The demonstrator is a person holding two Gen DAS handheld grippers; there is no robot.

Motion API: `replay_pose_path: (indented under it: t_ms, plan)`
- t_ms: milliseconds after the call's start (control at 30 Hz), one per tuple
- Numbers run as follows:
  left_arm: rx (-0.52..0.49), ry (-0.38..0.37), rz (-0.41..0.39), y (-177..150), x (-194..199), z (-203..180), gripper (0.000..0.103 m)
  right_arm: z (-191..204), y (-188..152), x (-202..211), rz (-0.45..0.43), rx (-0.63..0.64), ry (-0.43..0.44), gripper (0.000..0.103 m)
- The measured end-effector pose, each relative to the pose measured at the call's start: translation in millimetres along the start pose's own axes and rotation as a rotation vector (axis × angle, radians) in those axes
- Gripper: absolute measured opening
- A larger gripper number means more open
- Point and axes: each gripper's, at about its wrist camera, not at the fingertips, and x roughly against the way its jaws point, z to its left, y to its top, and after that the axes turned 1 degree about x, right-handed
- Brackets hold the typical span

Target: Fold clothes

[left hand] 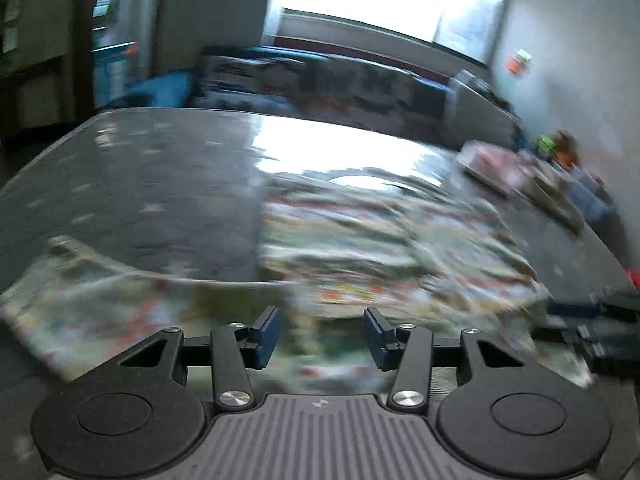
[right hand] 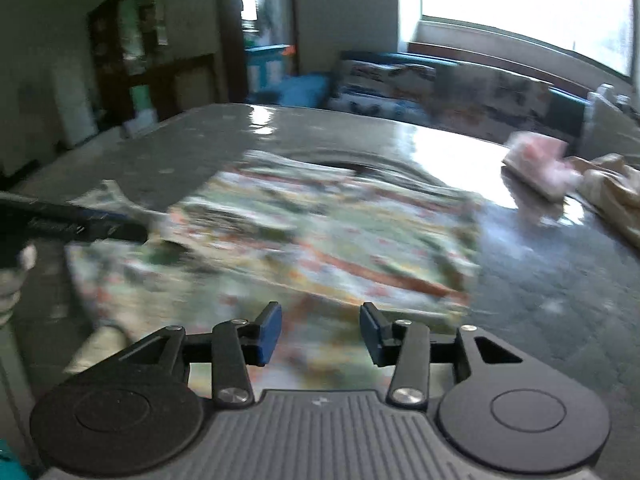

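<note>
A floral printed garment (left hand: 380, 240) lies on the dark glossy table (left hand: 152, 184), partly folded, blurred by motion. My left gripper (left hand: 322, 336) is open just above its near edge, nothing between the blue pads. In the right wrist view the same garment (right hand: 320, 236) spreads across the table (right hand: 560, 280). My right gripper (right hand: 320, 334) is open above the garment's near edge, empty. The right gripper shows at the right edge of the left wrist view (left hand: 600, 336). The left gripper shows at the left edge of the right wrist view (right hand: 72, 224).
A pink folded cloth (right hand: 536, 160) and a beige cloth (right hand: 616, 192) lie at the table's far right; they also show in the left wrist view (left hand: 504, 168). A patterned sofa (right hand: 440, 88) stands behind the table under a bright window (right hand: 520, 8).
</note>
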Motion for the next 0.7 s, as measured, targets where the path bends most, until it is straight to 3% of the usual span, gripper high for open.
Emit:
replay_pose_path:
  t_ms: [167,367,700]
  plan:
    - [0.141,0.171,-0.043,0.6,22.2,57.9,0.051,31.0,-2.1,-12.5,0.011,0.055,0.089,0.047]
    - [0.242,0.368,-0.072,4.0,28.1,116.8,0.053,43.7,-10.9,-29.4,0.070,0.082,0.092,0.050]
    - [0.283,0.465,-0.046,12.6,0.8,150.4,0.053,36.8,-7.6,-8.0,0.040,0.065,0.068,0.050]
